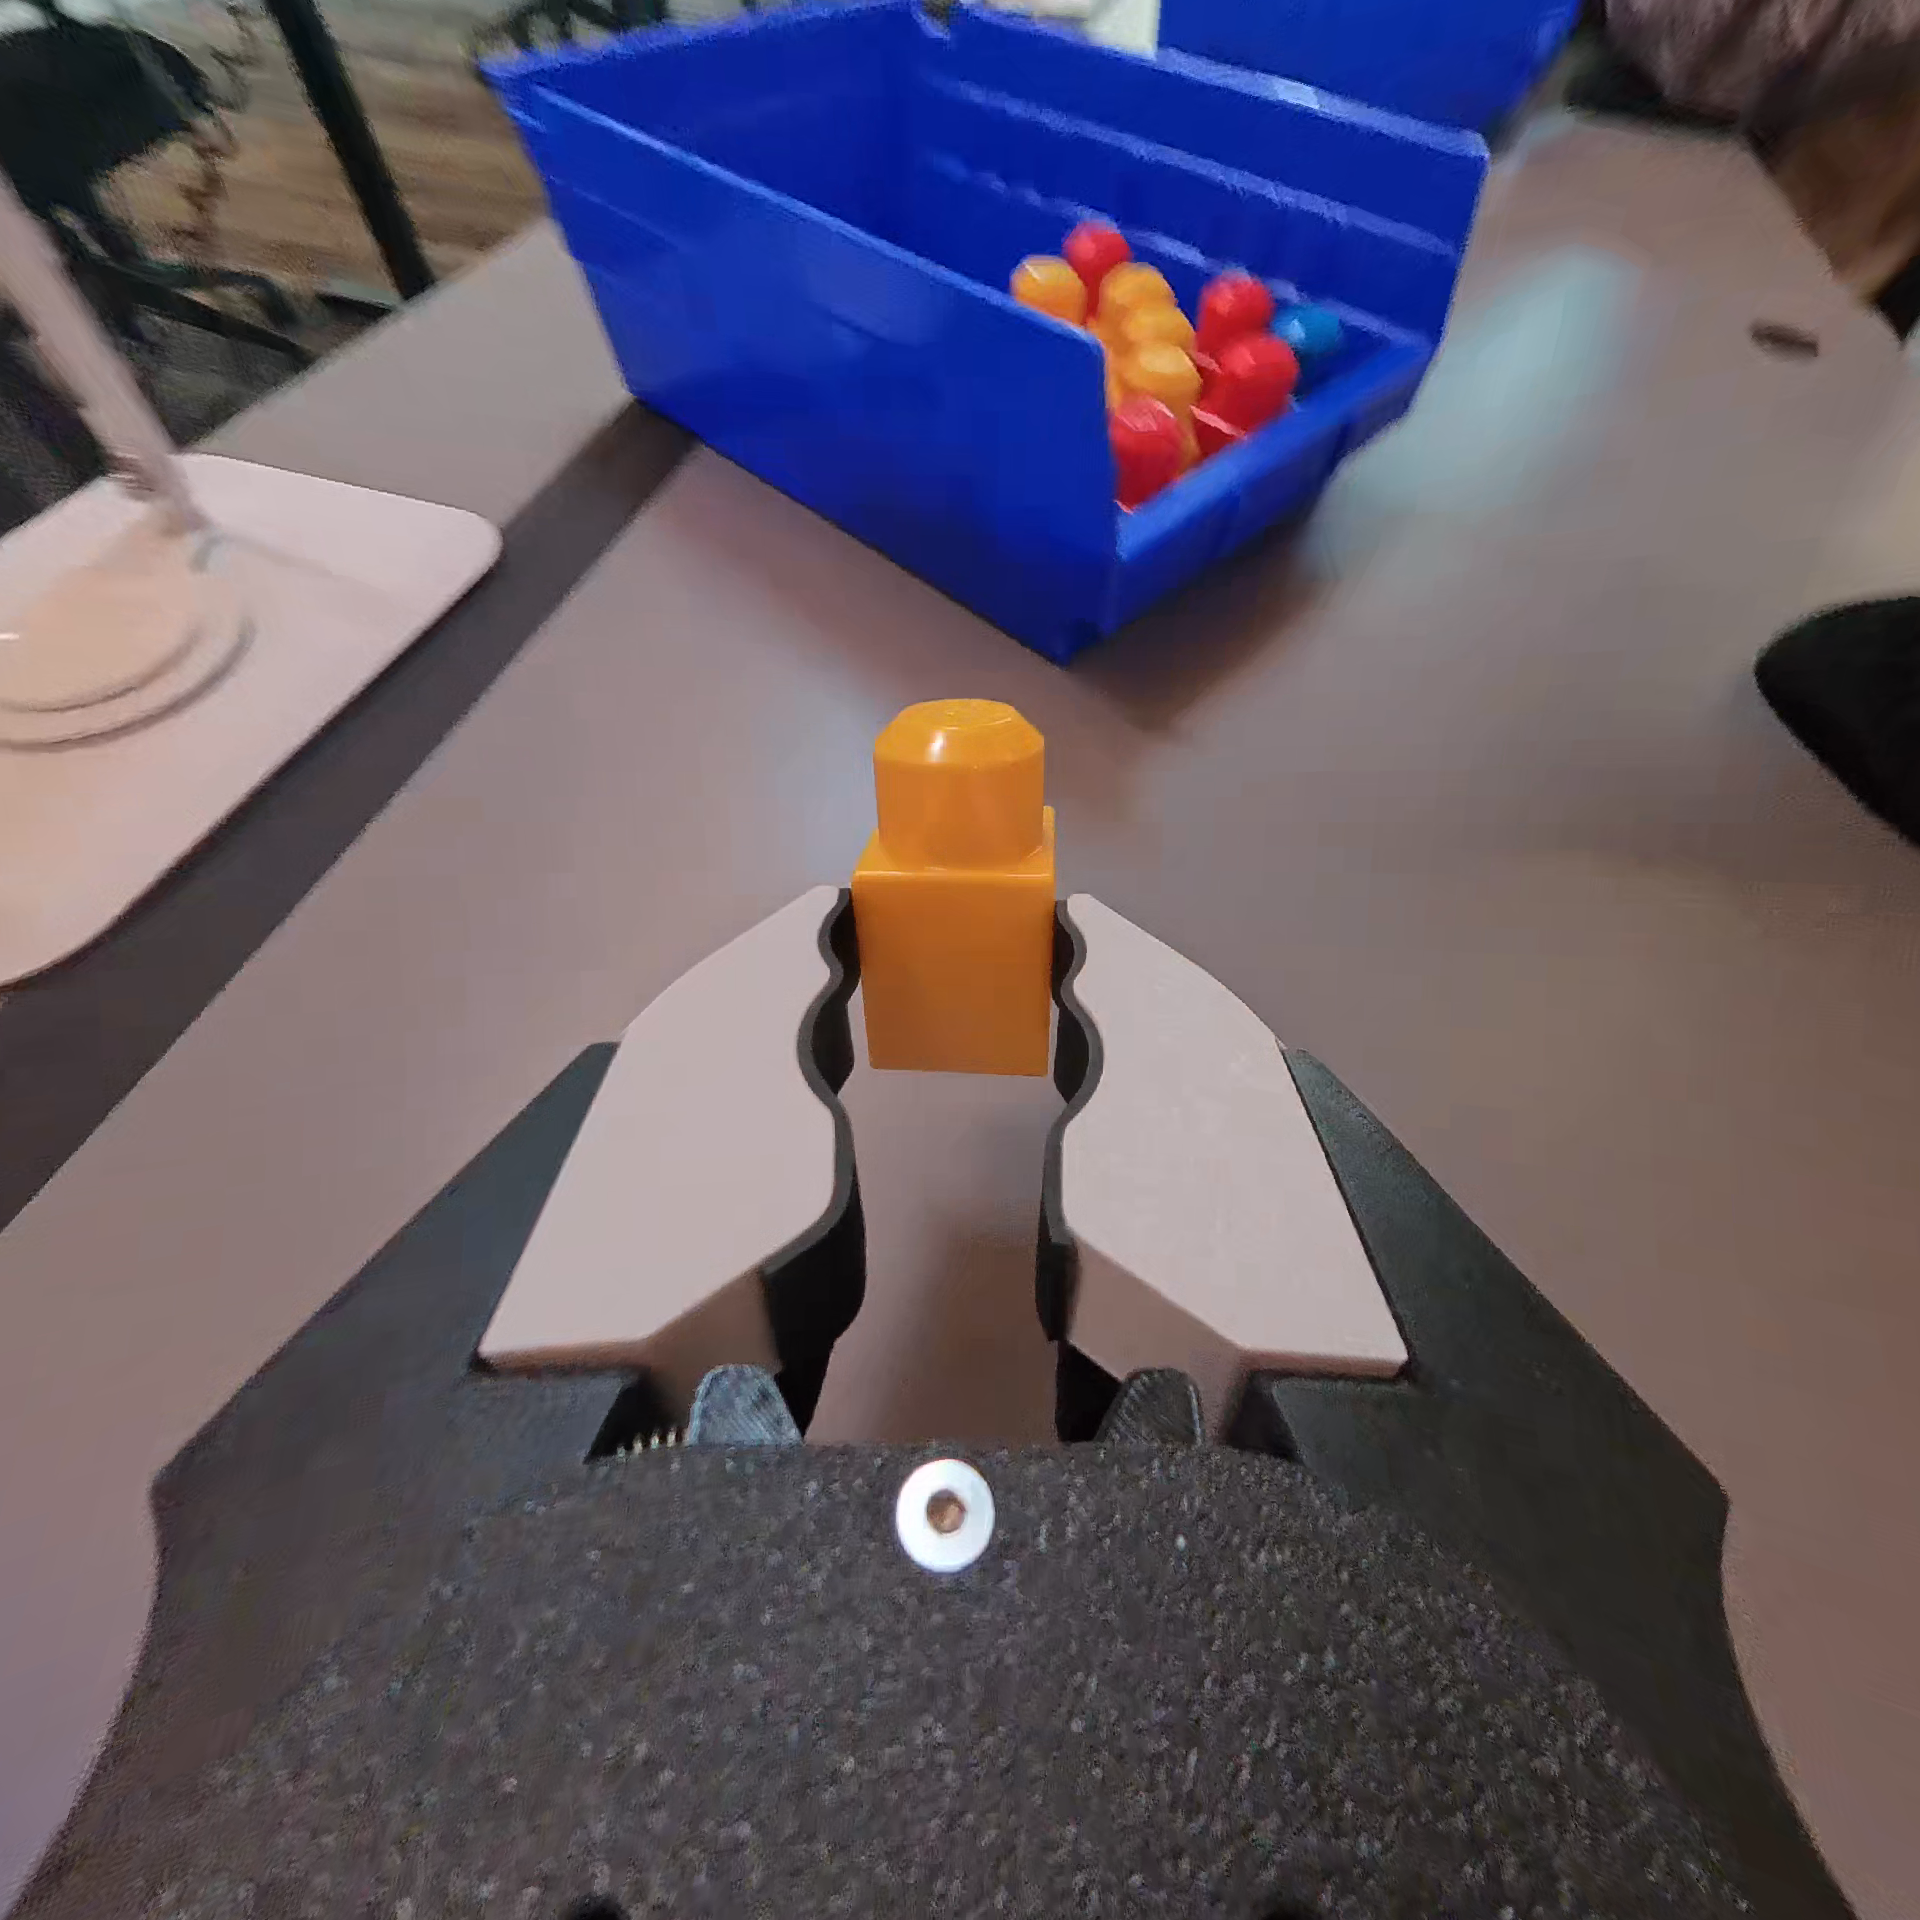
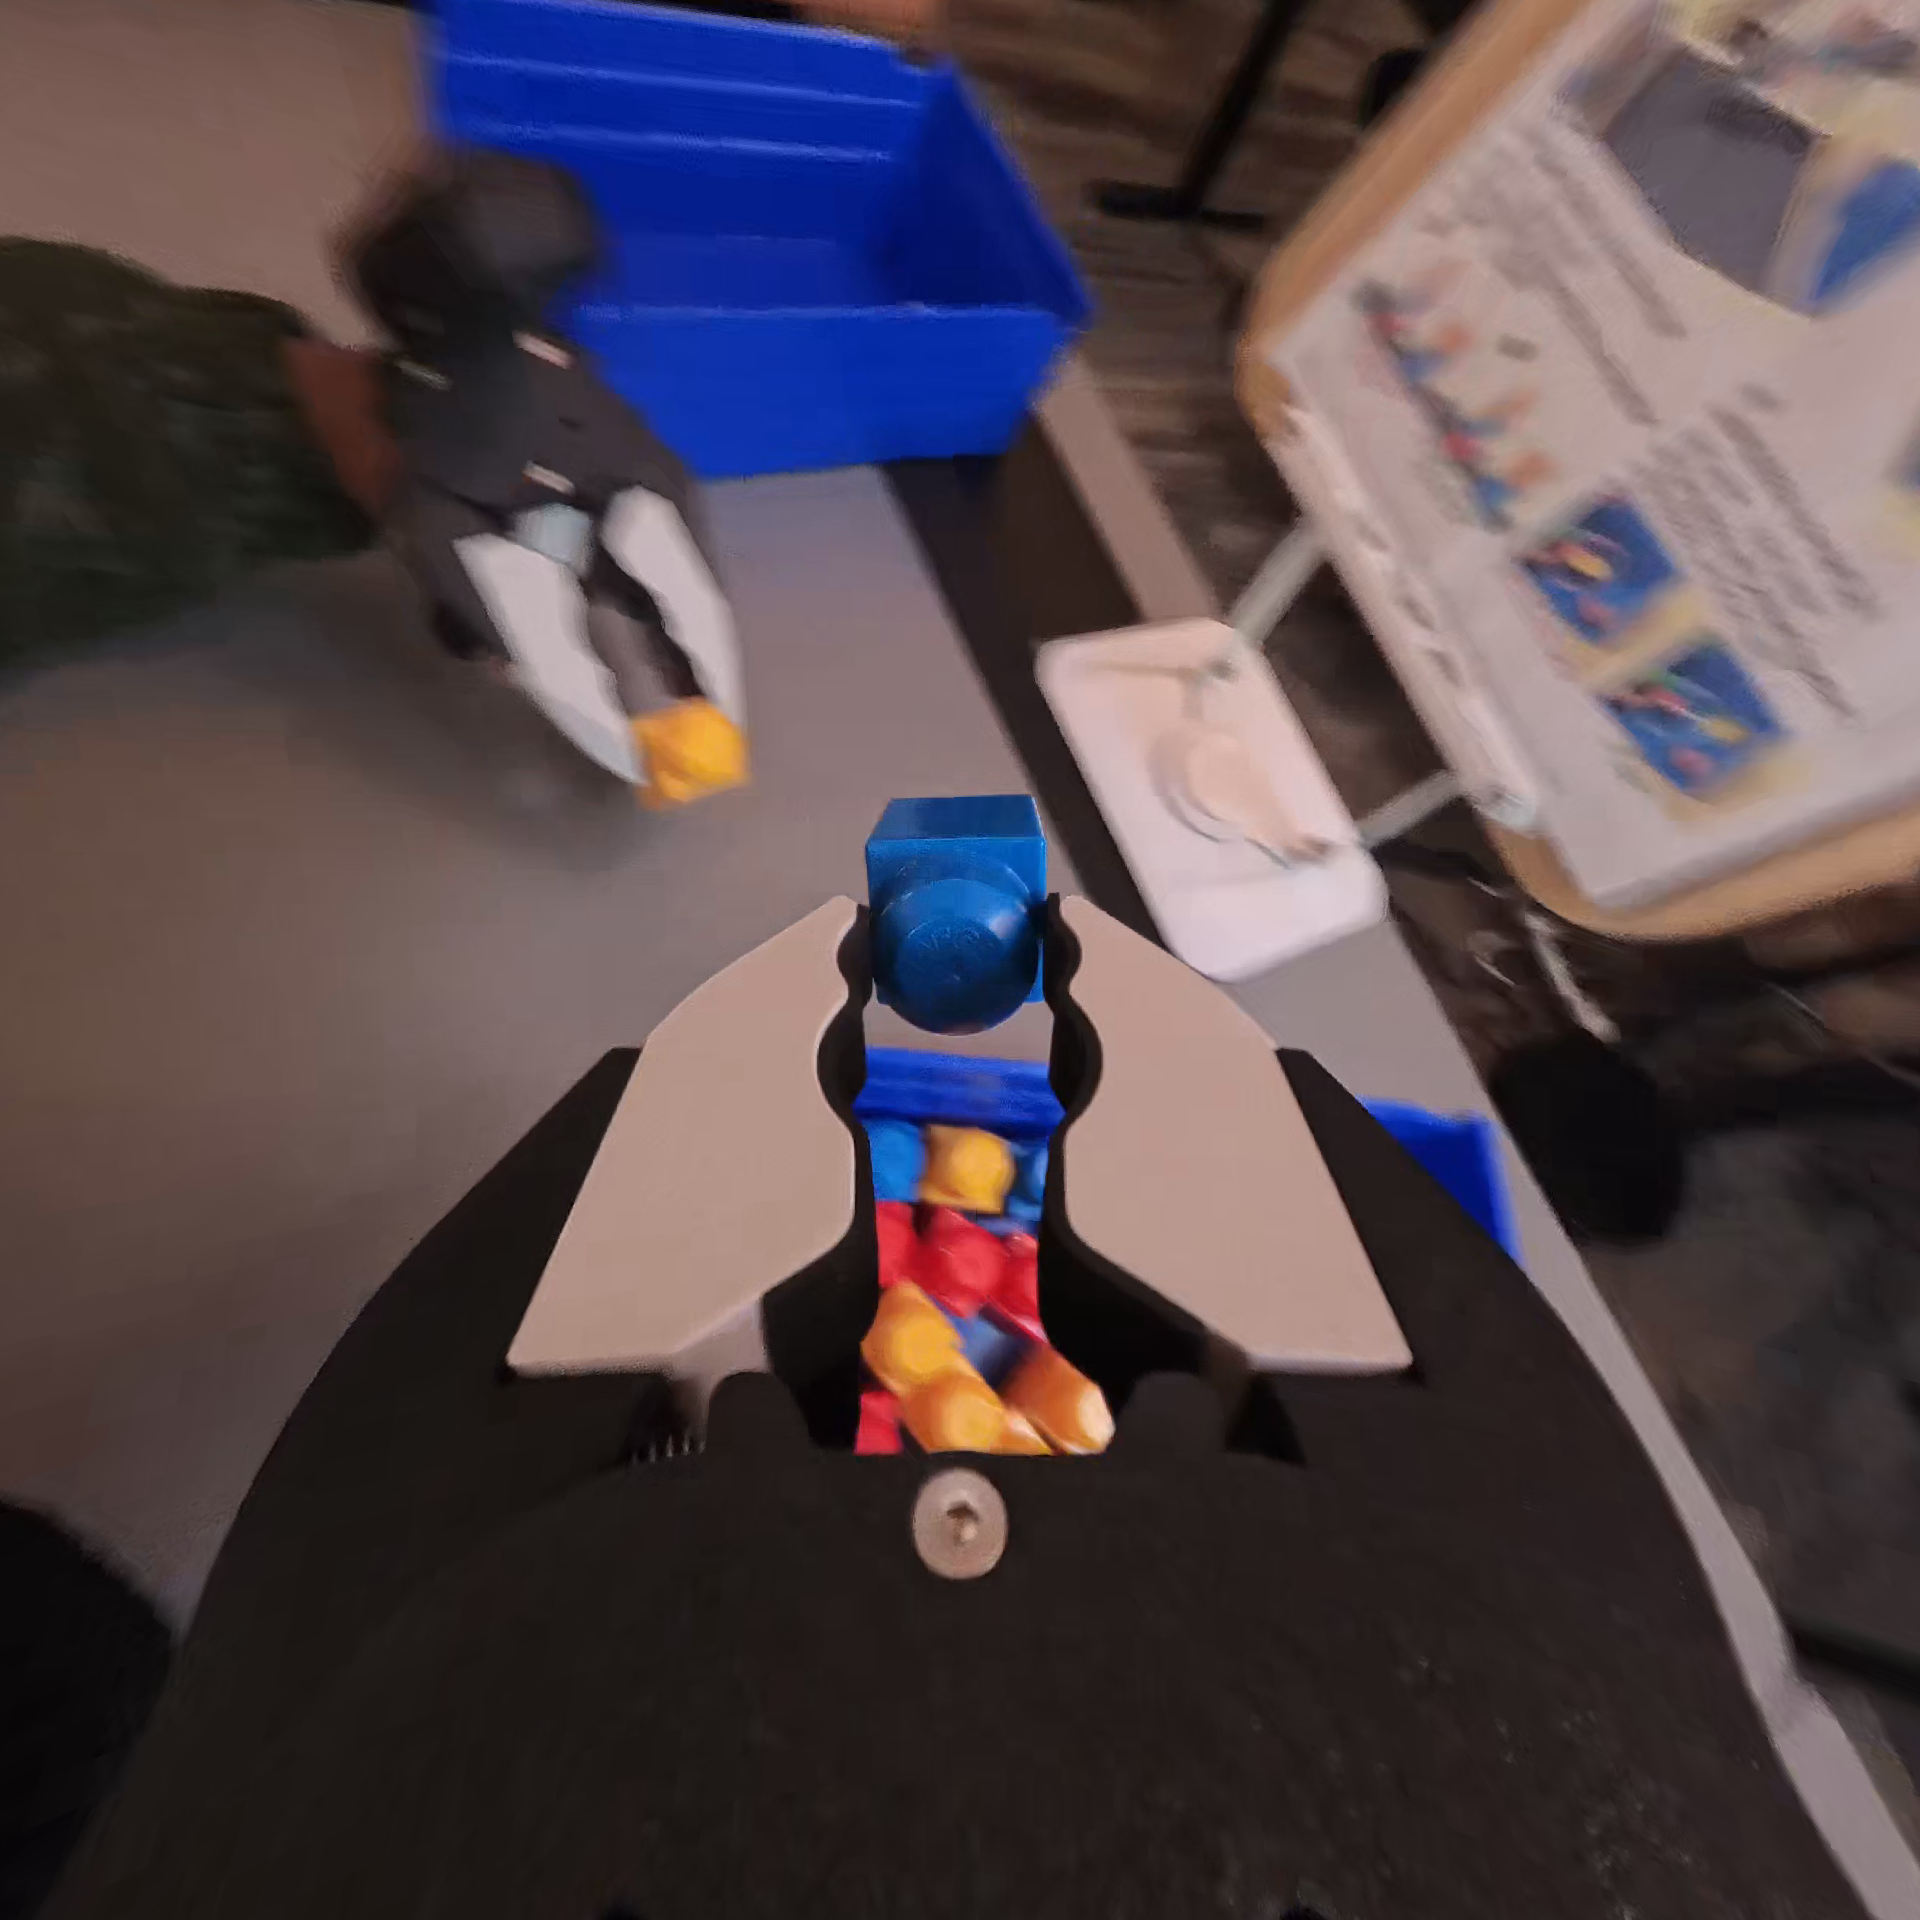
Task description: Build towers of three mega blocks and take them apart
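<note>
In the left wrist view the left gripper [image 1: 954, 971] reaches forward low over the table [image 1: 1455, 987], level, its two pale fingers [image 1: 727, 1091] clamped on the sides of one orange block [image 1: 954, 971]. The block stands upright between the tips, its single stud on top, its base clear of the table. Beyond the block and to its right sits a blue bin [image 1: 831, 343], open end toward the camera. In the bin lie loose blocks [image 1: 1164, 343]: about five orange, about five red and one blue show, though blur makes the count uncertain. A second blue bin [image 1: 1351, 52] shows partly behind the first. Left of the first bin stands a pale stand base [image 1: 312, 582].

In the right wrist view the right gripper [image 2: 956, 935] points steeply down over the bin of loose blocks [image 2: 966, 1299], fingers closed on one blue block [image 2: 954, 914], whose stud faces the camera. That block hangs above the bin's far wall [image 2: 951, 1086]. Beyond that bin, to its left, the left gripper [image 2: 675, 743] slants down, gripping the orange block [image 2: 691, 753] just above the table [image 2: 312, 987]; a dark sleeve [image 2: 135, 436] lies behind it. The second bin [image 2: 769, 260] sits farther off. To the right stands an instruction board [image 2: 1621, 436] on the stand base [image 2: 1195, 790].
</note>
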